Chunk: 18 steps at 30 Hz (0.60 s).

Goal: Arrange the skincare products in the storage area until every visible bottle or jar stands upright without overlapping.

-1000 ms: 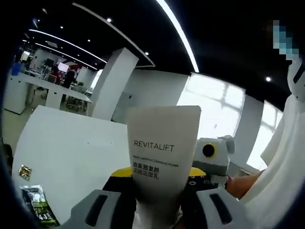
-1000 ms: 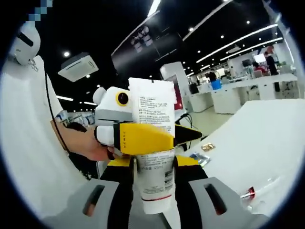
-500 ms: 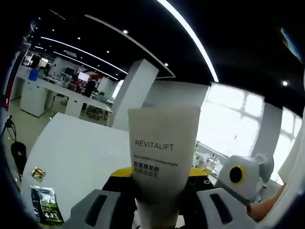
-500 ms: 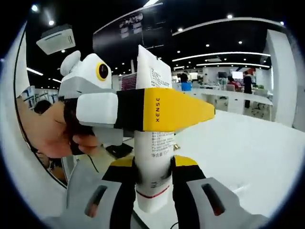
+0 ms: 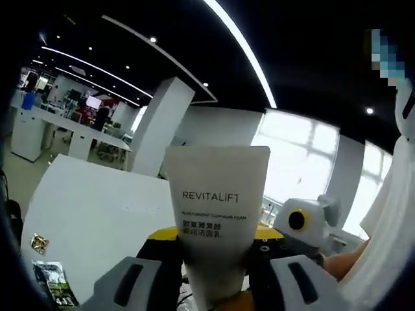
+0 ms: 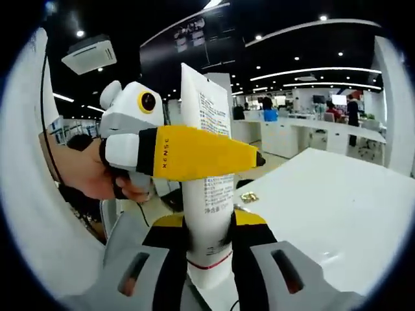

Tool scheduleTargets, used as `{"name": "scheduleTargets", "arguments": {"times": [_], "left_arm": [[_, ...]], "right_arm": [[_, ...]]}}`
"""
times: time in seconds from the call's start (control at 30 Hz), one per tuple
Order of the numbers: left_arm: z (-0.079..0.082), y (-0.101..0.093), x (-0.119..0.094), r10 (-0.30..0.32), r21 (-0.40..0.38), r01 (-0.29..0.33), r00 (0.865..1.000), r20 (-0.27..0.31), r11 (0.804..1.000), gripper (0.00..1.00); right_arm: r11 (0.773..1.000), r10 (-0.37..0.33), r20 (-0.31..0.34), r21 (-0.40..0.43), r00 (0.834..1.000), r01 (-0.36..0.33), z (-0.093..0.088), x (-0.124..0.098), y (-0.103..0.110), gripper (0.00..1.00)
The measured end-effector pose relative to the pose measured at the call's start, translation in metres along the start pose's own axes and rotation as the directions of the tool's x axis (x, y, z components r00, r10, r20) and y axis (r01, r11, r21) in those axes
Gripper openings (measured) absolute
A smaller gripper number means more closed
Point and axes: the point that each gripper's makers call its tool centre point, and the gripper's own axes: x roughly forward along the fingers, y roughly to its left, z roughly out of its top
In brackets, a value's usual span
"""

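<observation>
Holding a white REVITALIFT tube [image 5: 216, 214] upright between both hand-held grippers, above the white surface [image 5: 97, 220].

Reading "REVITALIFT" in dark letters across the tube's front in the left gripper view, with smaller lines beneath too fine to read; showing dense small print down the tube's back in the right gripper view, and "XENSE" on the yellow jaw crossing it. Pinching the tube with the left hand-held gripper [image 5: 214, 285], jaws pressed on either side of it; pinching its lower part with the right hand-held gripper [image 6: 209, 259] as well. Lying on the surface well apart from the tube: a dark sachet [image 5: 50, 284] and a small gold packet [image 5: 38, 243]. Sitting higher in the left gripper view than half a second ago, the right gripper's grey body at right.
</observation>
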Motion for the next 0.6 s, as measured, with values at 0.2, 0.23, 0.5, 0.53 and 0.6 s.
{"name": "scheduleTargets", "arguments": {"times": [0.2,0.23,0.5,0.53,0.6], "left_arm": [[0.005,-0.018,-0.007,-0.144,0.044,0.145,0.989,-0.033,0.988,0.38],[0.005,-0.021,-0.008,-0.165,0.045,0.167,0.985,-0.043,0.985,0.37],[0.011,-0.033,-0.016,-0.285,-0.012,0.285,0.958,-0.04,0.959,0.32],[0.011,-0.034,-0.016,-0.292,-0.023,0.291,0.955,-0.042,0.956,0.32],[0.012,-0.035,-0.017,-0.295,-0.018,0.294,0.955,-0.04,0.956,0.31]], "right_arm": [[0.984,0.166,0.063,0.056,0.984,-0.17,0.01,-0.007,0.017,0.22],[0.977,0.195,0.062,0.074,0.979,-0.199,0.01,-0.009,0.021,0.22],[0.929,0.331,0.124,0.127,0.935,-0.346,0.02,-0.018,0.034,0.22],[0.926,0.339,0.127,0.13,0.932,-0.354,0.02,-0.018,0.035,0.22],[0.922,0.343,0.137,0.138,0.929,-0.361,0.021,-0.018,0.035,0.22]]}}
